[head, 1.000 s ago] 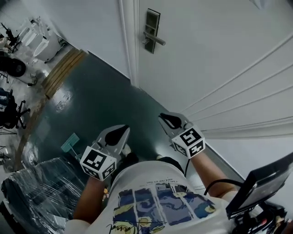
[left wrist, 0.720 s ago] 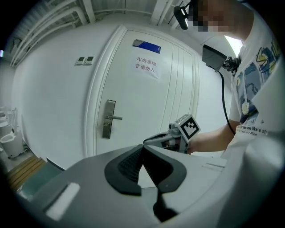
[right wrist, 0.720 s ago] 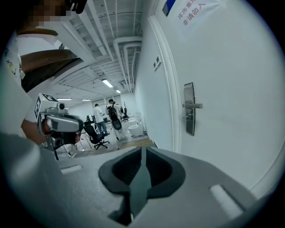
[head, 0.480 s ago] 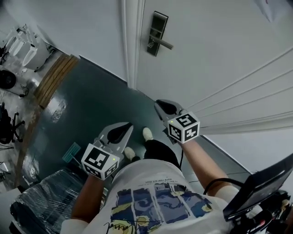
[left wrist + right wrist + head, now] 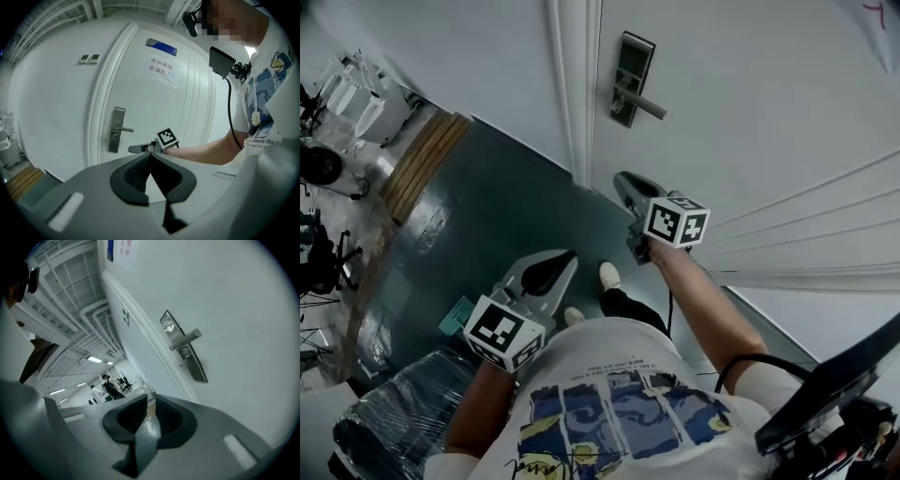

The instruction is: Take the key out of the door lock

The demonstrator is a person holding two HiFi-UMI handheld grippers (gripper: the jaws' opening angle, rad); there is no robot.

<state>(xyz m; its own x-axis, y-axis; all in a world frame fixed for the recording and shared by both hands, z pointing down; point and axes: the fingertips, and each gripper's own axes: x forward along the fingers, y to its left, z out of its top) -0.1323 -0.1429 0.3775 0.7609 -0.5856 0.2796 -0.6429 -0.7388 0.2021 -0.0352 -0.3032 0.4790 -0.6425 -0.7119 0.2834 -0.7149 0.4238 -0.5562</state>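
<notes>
Steel-grey, the lock plate [image 5: 630, 75] stood above our right gripper [image 5: 623, 181], jaws a slit apart on nothing, left gripper [image 5: 557, 263] closed; we judged ourselves mid-reach, needing wider jaws next.

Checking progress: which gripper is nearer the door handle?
The right gripper, held up close to the door handle; the left gripper hangs lower, farther back.

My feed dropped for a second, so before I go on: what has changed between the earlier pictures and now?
The right gripper rose and went forward toward the door lock and is not yet touching it. Nothing was taken hold of or let go. The left gripper stayed low by the person's waist with its jaws together and empty. The lock looks unchanged.
</notes>
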